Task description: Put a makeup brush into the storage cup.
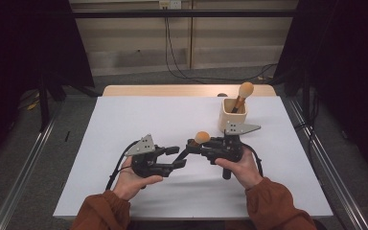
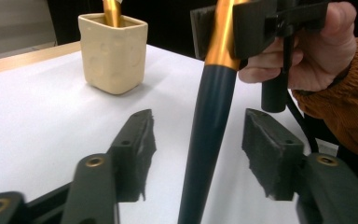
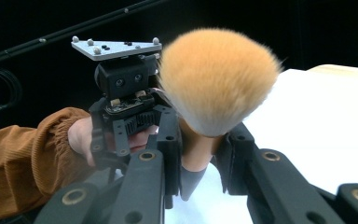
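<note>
Dark curtains ring your white worktop (image 1: 124, 124). Your left claw (image 1: 176, 156) is spread wide, the brush's dark handle passing untouched between its pads (image 2: 135, 144). Your right claw (image 1: 195, 144) is clenched on the brush (image 1: 200, 138) at its collar, bristles up. A cup (image 1: 232, 115) stands behind, holding another brush (image 1: 243, 93).

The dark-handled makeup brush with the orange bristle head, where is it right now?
In the high view, the dark-handled makeup brush is above mid-table, clamped by the right gripper. Its handle reaches between the open left gripper jaws, left of the cream square cup.
</note>
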